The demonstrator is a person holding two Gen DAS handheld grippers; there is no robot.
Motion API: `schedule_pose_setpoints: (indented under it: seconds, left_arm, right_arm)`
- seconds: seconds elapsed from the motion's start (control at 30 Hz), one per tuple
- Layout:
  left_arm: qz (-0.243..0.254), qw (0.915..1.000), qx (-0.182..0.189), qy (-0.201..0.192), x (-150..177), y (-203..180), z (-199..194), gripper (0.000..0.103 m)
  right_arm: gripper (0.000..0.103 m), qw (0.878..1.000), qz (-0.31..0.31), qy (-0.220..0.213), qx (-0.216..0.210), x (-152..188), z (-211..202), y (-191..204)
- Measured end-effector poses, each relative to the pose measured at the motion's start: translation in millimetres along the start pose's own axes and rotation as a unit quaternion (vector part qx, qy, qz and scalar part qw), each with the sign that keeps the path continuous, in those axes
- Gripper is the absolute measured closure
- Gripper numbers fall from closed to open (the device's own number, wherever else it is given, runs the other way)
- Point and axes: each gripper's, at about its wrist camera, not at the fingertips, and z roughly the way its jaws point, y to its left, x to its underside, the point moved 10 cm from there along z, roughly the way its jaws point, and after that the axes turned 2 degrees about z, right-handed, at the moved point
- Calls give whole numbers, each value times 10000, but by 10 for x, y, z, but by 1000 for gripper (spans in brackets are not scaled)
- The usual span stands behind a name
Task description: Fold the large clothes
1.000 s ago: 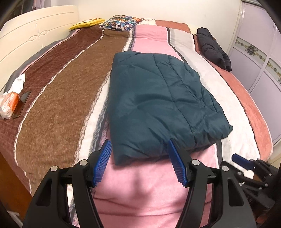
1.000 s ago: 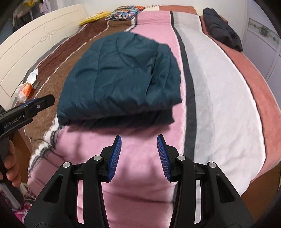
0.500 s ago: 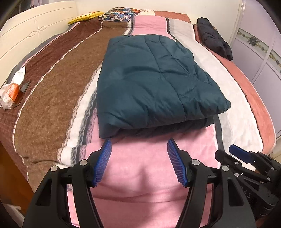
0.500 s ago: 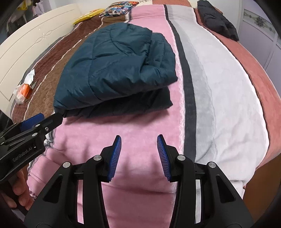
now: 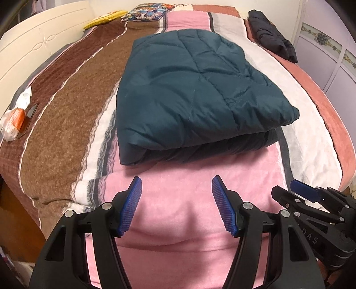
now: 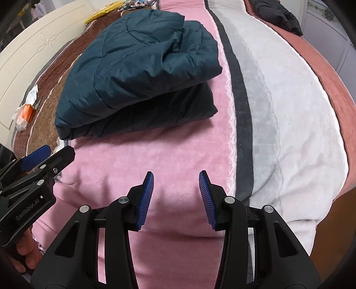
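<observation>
A dark teal quilted jacket (image 5: 195, 97) lies folded in a thick stack on the striped bed blanket (image 5: 184, 213); it also shows in the right wrist view (image 6: 138, 73). My left gripper (image 5: 176, 193) is open and empty over the pink stripe, a little short of the jacket's near edge. My right gripper (image 6: 175, 189) is open and empty over the pink stripe, short of the jacket's near right corner. Each gripper shows at the edge of the other's view: the right one (image 5: 311, 200), the left one (image 6: 40, 164).
A black garment (image 5: 271, 33) lies at the far right of the bed. Pillows (image 5: 144, 13) sit at the head. A white and orange packet (image 5: 15, 117) and a dark phone lie at the left edge by the cream headboard (image 5: 33, 51). Wardrobe doors (image 5: 329, 57) stand on the right.
Both grippers have drawn back from the folded jacket toward the foot of the bed. The jacket lies still. Both grippers stay open.
</observation>
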Motion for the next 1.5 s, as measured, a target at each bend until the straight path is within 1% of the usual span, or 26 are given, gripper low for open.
schedule_pose_setpoints:
  seconds: [0.5, 1.5]
  left_arm:
    - [-105, 9997, 40, 202, 40, 45, 123, 40]
    - [-121, 9997, 73, 203, 38, 85, 130, 40]
  right_arm:
    - [60, 9999, -16, 161, 17, 1, 105, -14]
    - [60, 9997, -78, 234, 37, -1, 148, 3]
